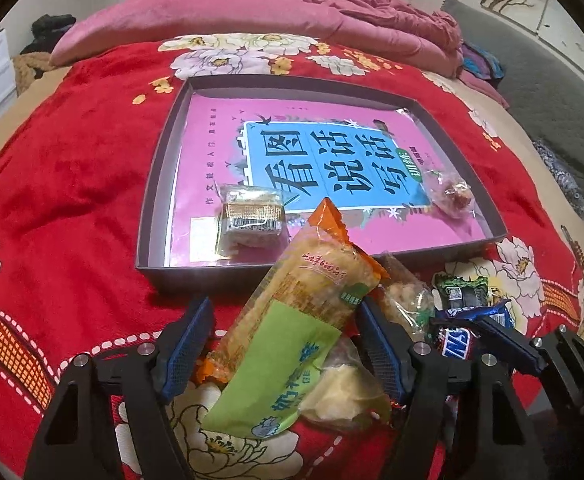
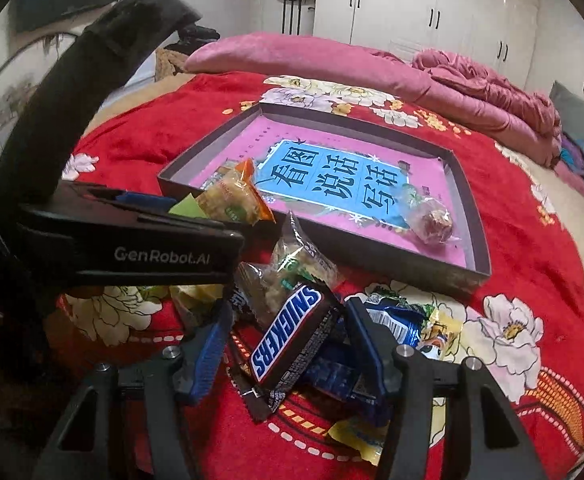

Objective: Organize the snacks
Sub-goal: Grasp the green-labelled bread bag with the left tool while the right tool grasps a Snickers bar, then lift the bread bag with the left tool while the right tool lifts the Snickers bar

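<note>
Snacks lie in a loose pile on the bed's red floral blanket (image 1: 71, 184), just short of a shallow dark tray (image 1: 153, 216) lined with a pink book (image 1: 211, 140). Left hand-held gripper (image 1: 283, 344): jaws stand wide, with a long orange-and-green packet (image 1: 292, 320) tilted between them, its orange end reaching over the tray's near wall; whether the blue pads (image 1: 187, 344) press on the packet cannot be told. Right hand-held gripper (image 2: 283, 356): jaws partly closed on either side of a Snickers bar (image 2: 287, 336), which lies aslant between the pads; actual contact cannot be confirmed. Under and beside that bar lie blue-wrapped sweets (image 2: 392, 320) and a clear packet of pale biscuits (image 2: 300, 264). Beyond the left gripper, inside the tray, sits a gold-wrapped square cake (image 1: 249, 220); toward the tray's right near corner sits a clear-wrapped brown sweet (image 1: 454, 194). A pink quilt (image 1: 251, 16) lies at the far side of the bed.
</note>
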Demonstrator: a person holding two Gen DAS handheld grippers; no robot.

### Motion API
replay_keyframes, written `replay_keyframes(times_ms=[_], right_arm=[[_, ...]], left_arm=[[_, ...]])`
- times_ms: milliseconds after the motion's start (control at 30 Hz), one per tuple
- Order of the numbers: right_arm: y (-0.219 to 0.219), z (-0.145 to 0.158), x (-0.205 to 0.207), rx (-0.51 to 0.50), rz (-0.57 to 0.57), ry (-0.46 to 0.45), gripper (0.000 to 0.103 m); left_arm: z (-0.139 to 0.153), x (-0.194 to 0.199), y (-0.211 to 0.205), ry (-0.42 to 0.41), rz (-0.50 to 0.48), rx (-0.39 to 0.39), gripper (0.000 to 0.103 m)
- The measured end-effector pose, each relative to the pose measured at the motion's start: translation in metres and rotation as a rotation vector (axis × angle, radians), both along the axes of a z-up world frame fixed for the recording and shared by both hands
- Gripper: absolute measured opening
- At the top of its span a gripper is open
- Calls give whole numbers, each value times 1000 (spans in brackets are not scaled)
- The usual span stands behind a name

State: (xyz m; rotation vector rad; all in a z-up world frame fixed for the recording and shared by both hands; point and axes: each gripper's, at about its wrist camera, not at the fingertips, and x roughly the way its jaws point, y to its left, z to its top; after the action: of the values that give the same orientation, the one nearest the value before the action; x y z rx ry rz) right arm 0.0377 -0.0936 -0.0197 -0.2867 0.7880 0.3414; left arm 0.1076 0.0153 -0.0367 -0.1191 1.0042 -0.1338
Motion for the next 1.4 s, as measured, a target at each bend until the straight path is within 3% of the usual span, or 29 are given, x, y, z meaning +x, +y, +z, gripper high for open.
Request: replay_keyframes(times_ms=[67,200,467,600,733,1133,1300,1400], right_arm=[[1,-1,1,-34,-15,-20,36],[-8,2,5,19,-17,-7,30],[-44,13,14,249,-54,53,20],[-52,19,15,302,-58,46,17],[-53,22,14,312,-57,37,17],[-47,9,19,320,-36,112,19],[-38,2,18,292,-15,148,31],[-25,-5,15,239,18,175,33]], left_arm=[[-1,0,0,4,-1,1,72],[-2,1,-3,9,-8,4,63],[4,-3,-5,-25,-20,-3,52],[12,-8,-2,-65,-19,-28,49],[17,-9,-1,-88,-19,-38,48],[12,-7,-1,-55,-16,-36,48],[11,-6,-1,-51,-15,-38,48],[10,-6,-1,-48,-15,-39,48]])
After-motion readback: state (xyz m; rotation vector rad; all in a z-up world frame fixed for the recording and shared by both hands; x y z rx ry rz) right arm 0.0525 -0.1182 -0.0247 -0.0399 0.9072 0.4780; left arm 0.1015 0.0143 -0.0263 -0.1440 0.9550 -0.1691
